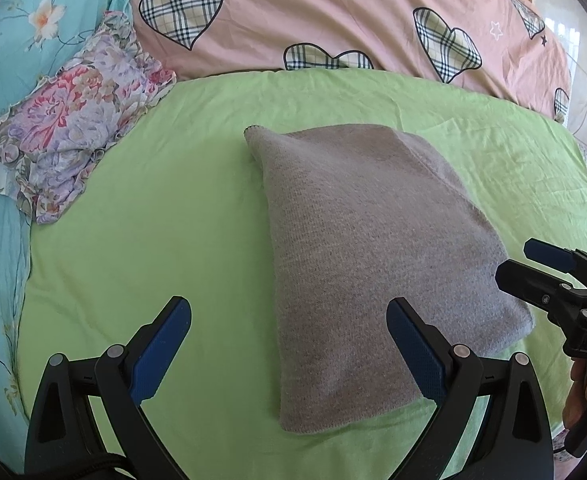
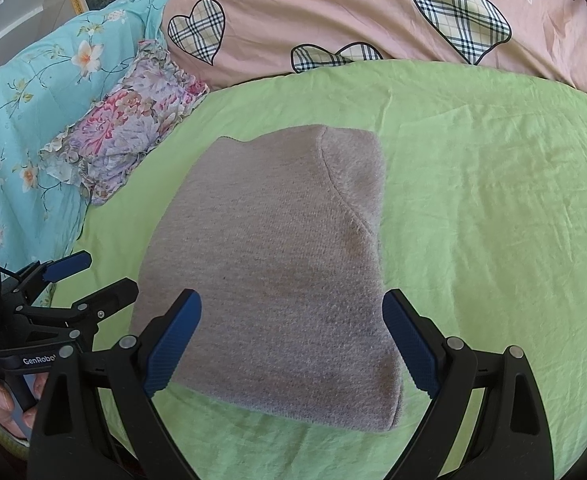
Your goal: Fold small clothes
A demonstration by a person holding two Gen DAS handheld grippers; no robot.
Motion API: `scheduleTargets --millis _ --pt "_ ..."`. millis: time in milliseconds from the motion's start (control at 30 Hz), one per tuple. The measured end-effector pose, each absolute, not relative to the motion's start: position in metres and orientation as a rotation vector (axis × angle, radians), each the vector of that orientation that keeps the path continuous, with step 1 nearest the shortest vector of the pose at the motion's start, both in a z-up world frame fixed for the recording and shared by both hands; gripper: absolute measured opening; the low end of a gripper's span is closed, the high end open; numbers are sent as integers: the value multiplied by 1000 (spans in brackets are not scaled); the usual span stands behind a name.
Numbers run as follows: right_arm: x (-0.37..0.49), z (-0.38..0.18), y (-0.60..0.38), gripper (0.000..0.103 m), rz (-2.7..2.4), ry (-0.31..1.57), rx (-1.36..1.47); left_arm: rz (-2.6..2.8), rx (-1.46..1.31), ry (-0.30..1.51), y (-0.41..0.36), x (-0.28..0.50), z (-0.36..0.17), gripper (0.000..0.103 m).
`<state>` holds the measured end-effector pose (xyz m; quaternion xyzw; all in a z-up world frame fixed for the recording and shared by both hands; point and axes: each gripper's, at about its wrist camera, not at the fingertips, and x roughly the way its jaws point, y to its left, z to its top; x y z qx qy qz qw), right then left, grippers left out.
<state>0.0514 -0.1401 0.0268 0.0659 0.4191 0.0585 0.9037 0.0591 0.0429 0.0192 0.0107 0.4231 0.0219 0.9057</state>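
**Q:** What is in front of you?

**A:** A grey knitted garment (image 1: 377, 264), already folded into a thick rectangle, lies flat near the middle of a green sheet (image 1: 165, 208). Behind it is a pink quilt with plaid hearts (image 1: 333, 12). A folded floral garment (image 1: 69, 132) lies at the sheet's far left edge, against a turquoise flowered cover (image 1: 9, 28).

**Q:** And your grippers?

**A:** My left gripper (image 1: 289, 340) is spread wide and holds nothing; it hovers over the near left part of the knit. My right gripper (image 2: 293, 336) is likewise wide and empty, hovering over the knit's near edge.

**Q:** What could go wrong from here?

**A:** I judge the fold nearly finished. If I pinch only the top layer, lifting would peel the bundle open. A lopsided grip from one hand could let the thick knit sag and slide apart. Dragging it might also rumple the loose sheet beneath.
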Motion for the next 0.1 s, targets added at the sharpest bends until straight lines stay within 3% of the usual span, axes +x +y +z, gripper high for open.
scheduleTargets --millis 100 --pt "51 27 -139 92 120 864 135 44 17 877 43 59 18 99"
